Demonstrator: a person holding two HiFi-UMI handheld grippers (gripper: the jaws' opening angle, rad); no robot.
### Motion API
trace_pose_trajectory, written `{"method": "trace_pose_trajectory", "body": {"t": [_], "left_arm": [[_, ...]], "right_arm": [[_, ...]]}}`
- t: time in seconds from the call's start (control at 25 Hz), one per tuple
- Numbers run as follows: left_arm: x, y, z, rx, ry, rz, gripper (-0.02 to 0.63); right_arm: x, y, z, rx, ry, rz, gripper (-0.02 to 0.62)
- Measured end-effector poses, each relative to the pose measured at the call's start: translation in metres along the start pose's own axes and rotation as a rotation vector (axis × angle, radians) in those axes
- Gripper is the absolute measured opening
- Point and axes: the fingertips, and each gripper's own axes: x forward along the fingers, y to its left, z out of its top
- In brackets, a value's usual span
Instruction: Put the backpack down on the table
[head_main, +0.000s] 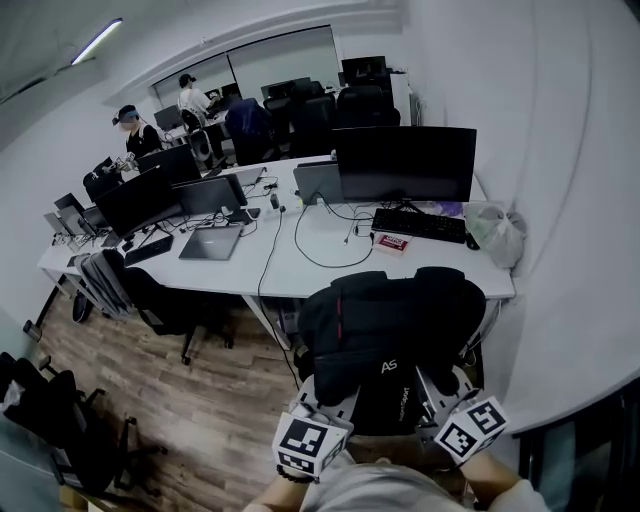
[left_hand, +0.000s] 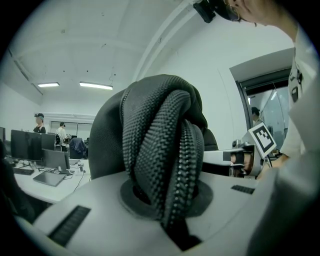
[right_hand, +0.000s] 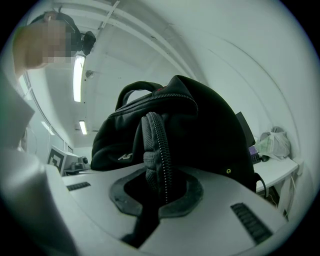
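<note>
In the head view the backpack is hiding the jaws of the left claw and the right claw and covering part of the near edge of the surface. The print on the red box is showing too small to read.

An office: long white desks with monitors, keyboards and a laptop, black swivel chairs behind.
</note>
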Motion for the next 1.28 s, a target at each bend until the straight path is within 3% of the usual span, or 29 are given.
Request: {"method": "trace_pose_trajectory", "body": {"t": [0.52,1.28], "left_arm": [[0.014,0.051,-0.004,-0.006,-0.013,-0.016,0.026],[0.032,0.207,-0.011,-0.008,-0.049,-0.094,0.026]], "right_arm": [[0.050,-0.001,-0.007,0.006,0.003,-0.012,0.026],[0.200,0.016,-0.028,-0.014,-0.017,-0.084,0.026]]}}
